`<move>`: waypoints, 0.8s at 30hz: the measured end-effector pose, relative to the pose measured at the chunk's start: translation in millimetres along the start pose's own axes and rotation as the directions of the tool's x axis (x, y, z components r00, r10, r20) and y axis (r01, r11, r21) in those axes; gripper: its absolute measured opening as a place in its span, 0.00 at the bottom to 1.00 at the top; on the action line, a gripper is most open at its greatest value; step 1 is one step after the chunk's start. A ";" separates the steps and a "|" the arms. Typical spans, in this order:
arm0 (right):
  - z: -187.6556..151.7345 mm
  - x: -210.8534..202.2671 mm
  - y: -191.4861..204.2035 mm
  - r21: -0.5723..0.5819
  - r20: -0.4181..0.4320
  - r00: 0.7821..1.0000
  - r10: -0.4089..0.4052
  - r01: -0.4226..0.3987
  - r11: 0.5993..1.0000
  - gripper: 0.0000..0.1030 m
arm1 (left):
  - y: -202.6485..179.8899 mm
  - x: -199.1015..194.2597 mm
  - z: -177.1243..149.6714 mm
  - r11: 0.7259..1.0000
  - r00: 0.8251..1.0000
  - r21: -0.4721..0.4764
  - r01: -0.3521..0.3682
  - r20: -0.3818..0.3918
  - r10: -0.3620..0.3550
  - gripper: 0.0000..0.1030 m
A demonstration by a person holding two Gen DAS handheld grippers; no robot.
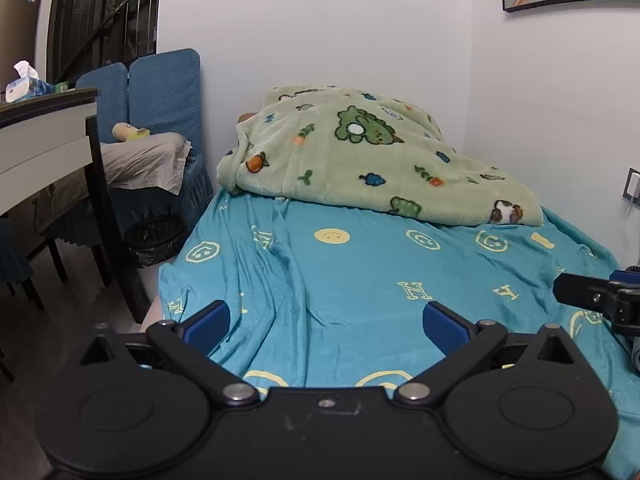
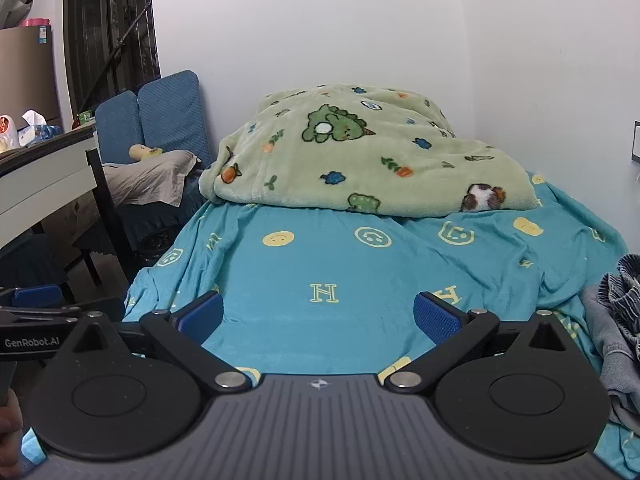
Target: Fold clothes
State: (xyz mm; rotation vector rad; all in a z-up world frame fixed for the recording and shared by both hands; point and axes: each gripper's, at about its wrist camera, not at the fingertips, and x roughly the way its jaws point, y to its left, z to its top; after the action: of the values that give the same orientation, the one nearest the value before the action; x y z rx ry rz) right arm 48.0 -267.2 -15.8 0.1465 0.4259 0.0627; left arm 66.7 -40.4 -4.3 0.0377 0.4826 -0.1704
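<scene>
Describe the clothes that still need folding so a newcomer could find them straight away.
Start at the bed with the turquoise sheet printed with smiley faces and letters. Skip the green cartoon blanket heaped at the far end by the wall. The clothes are the crumpled grey and blue denim-like pile at the sheet's near right edge, the only unprinted fabric there.

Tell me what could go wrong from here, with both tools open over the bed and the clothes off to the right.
1. The left tool and right tool both hang open over loose, rumpled blue sheet; a low grab may pinch sheet along with a garment.
2. The grey and denim clothes lie bunched at the right edge of the right wrist view, so one pinch could lift several layers.
3. The green blanket occupies the far end, limiting flat folding room.
</scene>
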 end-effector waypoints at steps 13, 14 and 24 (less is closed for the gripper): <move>-4.9 6.9 2.7 0.001 -0.032 0.999 0.003 -0.003 1.000 1.00 | 0.1 3.3 -1.3 1.000 1.000 0.011 -0.007 -0.008 0.007 1.00; -5.2 6.9 3.4 -0.003 -0.033 0.999 0.002 -0.002 1.000 1.00 | 0.3 3.2 -1.5 1.000 1.000 0.011 -0.007 -0.007 0.007 1.00; -7.3 10.3 1.7 0.001 -0.043 0.999 -0.013 0.013 1.000 1.00 | -0.2 4.3 -1.9 1.000 1.000 0.016 0.001 -0.009 -0.001 1.00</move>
State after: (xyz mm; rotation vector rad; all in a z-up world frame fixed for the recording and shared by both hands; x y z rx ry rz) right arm 54.3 -263.7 -26.3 0.1439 0.4702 0.0533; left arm 69.6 -41.2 -7.9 0.0541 0.4900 -0.1747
